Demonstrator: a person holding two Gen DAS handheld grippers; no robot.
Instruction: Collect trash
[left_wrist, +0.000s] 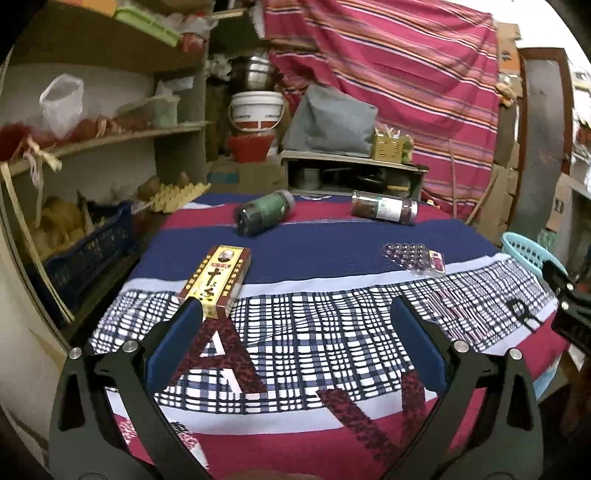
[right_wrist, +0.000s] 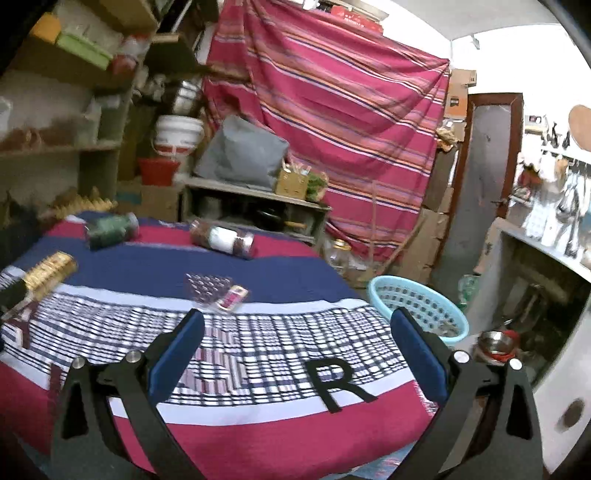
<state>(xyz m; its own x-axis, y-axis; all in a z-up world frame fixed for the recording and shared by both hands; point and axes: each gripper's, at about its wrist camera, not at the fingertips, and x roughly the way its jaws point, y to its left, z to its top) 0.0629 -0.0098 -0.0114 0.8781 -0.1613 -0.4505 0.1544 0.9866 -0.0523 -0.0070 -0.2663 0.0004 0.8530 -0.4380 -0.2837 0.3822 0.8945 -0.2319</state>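
Lying scattered across the cloth-covered table (left_wrist: 295, 258) are four pieces of trash, each resting on its side or flat, which suggests they are waiting there loose to be gathered rather than being stored. Seen from the left wrist, the yellow and brown box (left_wrist: 218, 280) is sitting at about ten o'clock from the table's middle, the green-labelled jar (left_wrist: 264, 216) is lying tipped over at twelve o'clock, the white-labelled jar (left_wrist: 384, 211) is lying at one o'clock, and the blister pack (left_wrist: 412, 258) is resting flat at about two o'clock. The light blue basket (right_wrist: 417, 306) is standing off the table's right edge, at about three o'clock, low and open-topped, so it is probably serving as the bin. The left gripper (left_wrist: 295, 325) is hovering with its jaws spread wide and nothing between them, its left fingertip just beside the box's near end, likely lining up on it. The right gripper (right_wrist: 295, 332) is likewise gaping empty over the checked band, with the blister pack just beyond it at twelve o'clock. Behind, a striped curtain (right_wrist: 332, 129) is hanging over the wall; the right view is blurring at the edges, so the box there is hard to read.
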